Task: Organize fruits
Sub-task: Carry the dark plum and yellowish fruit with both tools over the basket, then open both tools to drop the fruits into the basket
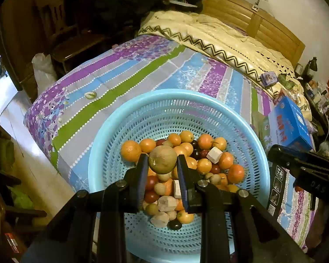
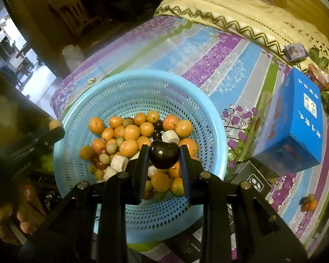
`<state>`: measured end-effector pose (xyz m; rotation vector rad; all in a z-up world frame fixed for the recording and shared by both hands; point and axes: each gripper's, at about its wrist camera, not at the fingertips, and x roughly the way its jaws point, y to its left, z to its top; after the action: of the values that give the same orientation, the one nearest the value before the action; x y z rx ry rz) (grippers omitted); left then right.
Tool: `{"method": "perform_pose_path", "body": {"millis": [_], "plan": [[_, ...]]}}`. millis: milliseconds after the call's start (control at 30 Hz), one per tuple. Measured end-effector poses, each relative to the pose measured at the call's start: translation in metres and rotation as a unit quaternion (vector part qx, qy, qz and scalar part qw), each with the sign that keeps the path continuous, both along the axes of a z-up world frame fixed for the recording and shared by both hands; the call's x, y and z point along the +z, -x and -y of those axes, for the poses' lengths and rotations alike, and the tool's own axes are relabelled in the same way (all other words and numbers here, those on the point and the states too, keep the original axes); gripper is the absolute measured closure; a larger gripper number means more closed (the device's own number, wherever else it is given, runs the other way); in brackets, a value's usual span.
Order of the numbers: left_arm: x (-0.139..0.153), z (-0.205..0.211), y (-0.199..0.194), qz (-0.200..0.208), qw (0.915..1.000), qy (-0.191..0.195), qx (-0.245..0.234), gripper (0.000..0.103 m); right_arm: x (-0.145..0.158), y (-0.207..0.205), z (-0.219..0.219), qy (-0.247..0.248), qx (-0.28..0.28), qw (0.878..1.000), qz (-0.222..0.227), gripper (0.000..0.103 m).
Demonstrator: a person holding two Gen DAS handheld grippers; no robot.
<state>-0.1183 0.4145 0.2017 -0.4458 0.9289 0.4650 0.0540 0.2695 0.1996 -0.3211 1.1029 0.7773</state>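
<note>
A light blue perforated basket [image 1: 125, 118] [image 2: 98, 92] sits on the striped bedspread, holding several orange, dark red, tan and black fruits plus pale cut chunks. Above that pile my left gripper [image 1: 162, 164] is shut on a round tan-green fruit [image 1: 162, 159]. My right gripper [image 2: 164, 156] is shut on a glossy black plum-like fruit [image 2: 164, 156], also over the basket's fruit. The right gripper's dark body [image 1: 304, 166] shows at the right edge of the left wrist view, and the left gripper's body [image 2: 33, 142] shows at the left of the right wrist view.
A blue carton [image 2: 296, 118] [image 1: 289, 125] lies right of the basket with a dark box [image 2: 254, 179] beside it. One orange fruit [image 2: 308, 203] rests on the bedspread at the right. A cream quilt [image 1: 219, 35] covers the far side. The bed's left edge drops to the floor [image 1: 8, 100].
</note>
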Motion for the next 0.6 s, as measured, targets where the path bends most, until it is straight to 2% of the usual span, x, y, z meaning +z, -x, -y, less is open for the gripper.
{"method": "perform_pose_path", "body": {"millis": [500,533,600], "plan": [[-0.009,-0.001,-0.008,-0.009,0.9999,0.009,-0.001,0.076,-0.004,-0.003,-0.002,-0.001,0.002,1.0,-0.005,0.073],[-0.011,-0.002,-0.009,-0.015,0.9999,0.008,0.0,0.074,-0.005,-0.002,-0.003,-0.002,0.003,1.0,-0.005,0.061],[-0.012,-0.003,-0.009,-0.014,0.9999,0.007,0.005,0.054,-0.004,-0.003,-0.003,-0.004,0.001,1.0,0.001,0.04]]}}
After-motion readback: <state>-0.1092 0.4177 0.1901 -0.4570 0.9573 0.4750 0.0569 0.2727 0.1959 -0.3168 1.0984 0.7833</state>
